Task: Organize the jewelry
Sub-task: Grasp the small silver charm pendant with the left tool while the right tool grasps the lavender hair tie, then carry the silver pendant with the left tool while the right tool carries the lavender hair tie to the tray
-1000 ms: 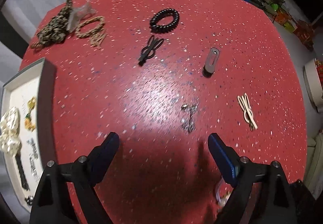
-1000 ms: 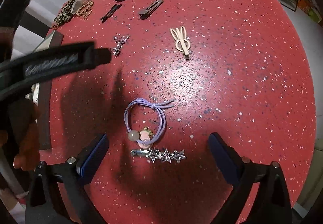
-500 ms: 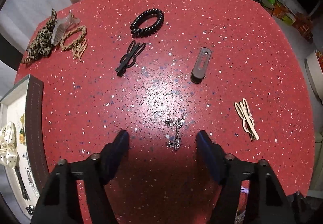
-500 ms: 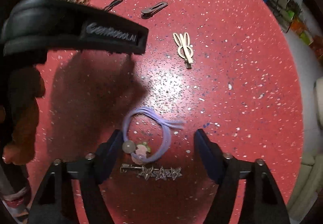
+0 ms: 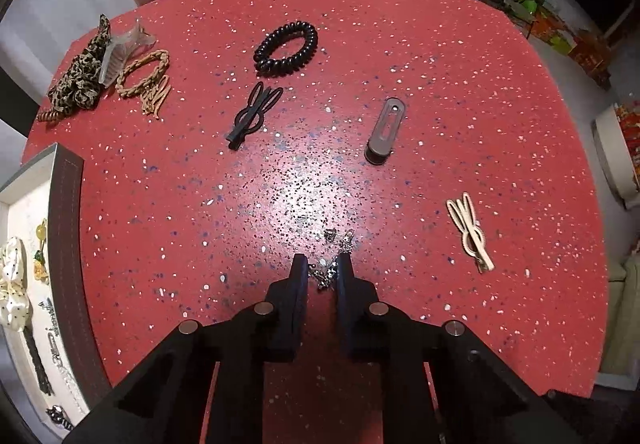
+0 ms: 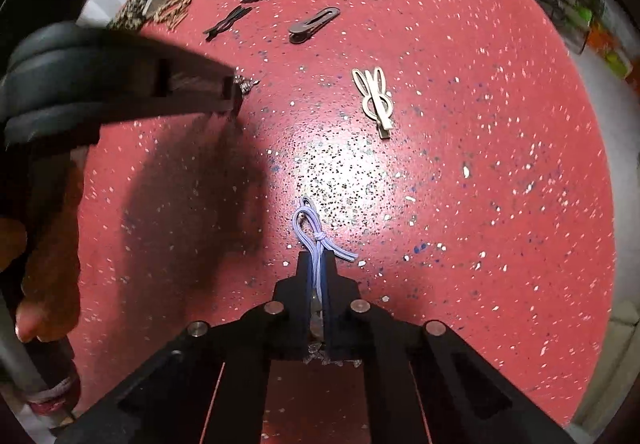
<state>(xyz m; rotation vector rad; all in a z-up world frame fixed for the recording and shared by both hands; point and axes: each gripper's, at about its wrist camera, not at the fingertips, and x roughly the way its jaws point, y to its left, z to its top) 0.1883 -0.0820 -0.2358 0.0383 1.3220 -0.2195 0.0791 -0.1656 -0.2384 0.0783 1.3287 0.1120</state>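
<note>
Tongs narrowed since a second ago: my left gripper (image 5: 322,271) now pinches the sparkly metal clip (image 5: 334,258) at 6 o'clock; my right gripper (image 6: 317,268) clamps the lilac elastic hair tie (image 6: 316,232), squashed flat. Both grabs made; the tray (image 5: 64,244) waits at 9 o'clock on the speckled red table (image 5: 440,64).

Your left tool (image 5: 322,268) is down at the surface (image 5: 280,184) with its two fingers (image 5: 299,276) drawn close, pinching the small silver piece (image 5: 326,274) between their tips. Your right tool (image 6: 318,268) is also low and nearly closed, its fingers clamped on the lilac hair tie (image 6: 316,240), whose loop sticks out past the tips. In the right wrist view, your left tool reaches in from the left edge, your hand (image 6: 48,244) below it.
</note>
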